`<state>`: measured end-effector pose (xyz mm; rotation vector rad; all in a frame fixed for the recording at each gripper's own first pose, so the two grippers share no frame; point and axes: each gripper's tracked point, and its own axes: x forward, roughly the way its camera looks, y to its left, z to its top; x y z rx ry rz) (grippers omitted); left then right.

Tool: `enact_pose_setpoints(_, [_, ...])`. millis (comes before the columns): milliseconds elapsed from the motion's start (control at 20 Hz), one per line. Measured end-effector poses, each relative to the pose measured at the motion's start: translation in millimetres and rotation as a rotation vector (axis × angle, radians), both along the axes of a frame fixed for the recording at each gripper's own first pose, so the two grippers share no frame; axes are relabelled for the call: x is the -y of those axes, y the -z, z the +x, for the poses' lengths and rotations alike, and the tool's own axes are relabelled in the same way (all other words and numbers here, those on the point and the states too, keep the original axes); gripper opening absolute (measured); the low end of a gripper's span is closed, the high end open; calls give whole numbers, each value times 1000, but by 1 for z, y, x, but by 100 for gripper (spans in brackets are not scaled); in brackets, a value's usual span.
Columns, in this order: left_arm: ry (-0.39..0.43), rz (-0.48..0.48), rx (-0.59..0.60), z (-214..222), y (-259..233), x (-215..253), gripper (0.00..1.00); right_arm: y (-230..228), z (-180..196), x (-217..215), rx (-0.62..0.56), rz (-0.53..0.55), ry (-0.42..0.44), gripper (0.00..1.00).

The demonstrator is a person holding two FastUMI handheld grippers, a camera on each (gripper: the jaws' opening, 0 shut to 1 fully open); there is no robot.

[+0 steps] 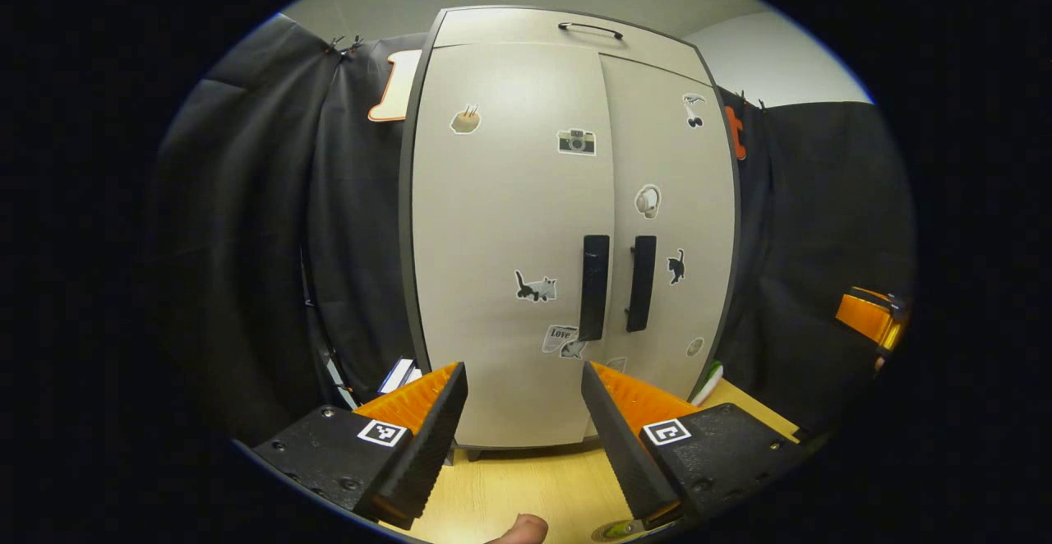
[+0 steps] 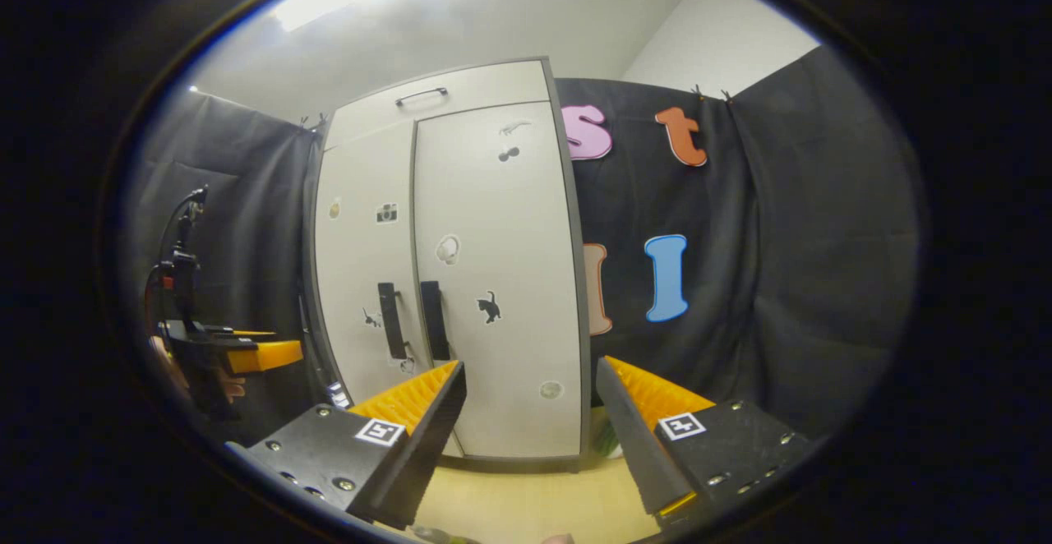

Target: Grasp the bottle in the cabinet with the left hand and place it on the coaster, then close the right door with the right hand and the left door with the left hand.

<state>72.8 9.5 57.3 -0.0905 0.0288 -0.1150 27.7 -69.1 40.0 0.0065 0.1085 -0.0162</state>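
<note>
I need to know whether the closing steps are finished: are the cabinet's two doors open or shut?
Shut. Both doors of the cabinet lie flush, their handles side by side at the centre seam, and nothing of the inside shows.

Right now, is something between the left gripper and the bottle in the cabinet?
Yes. Both cabinet doors, the left door and the right door, are closed in front of the open left gripper. The bottle cannot be seen behind them. A door must be opened by its handle first.
</note>
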Motion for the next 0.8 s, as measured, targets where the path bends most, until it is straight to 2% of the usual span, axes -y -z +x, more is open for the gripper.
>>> enact_pose_setpoints(300, [-49,-18,-10,3,9,-13,89,0,9,-15,21,-6,-15,96])
enact_pose_setpoints(450, [-39,-43,-37,2,26,-6,89,1,11,-20,25,-18,-14,96])
enact_pose_setpoints(600, [14,-94,-49,4,43,11,89,3,14,-19,28,-23,8,96])
enact_pose_setpoints(700, [23,-79,-84,7,61,15,90,3,17,-20,24,-20,18,96])
enact_pose_setpoints(800, [6,-49,-57,14,63,10,90,3,19,-17,24,-46,40,96])
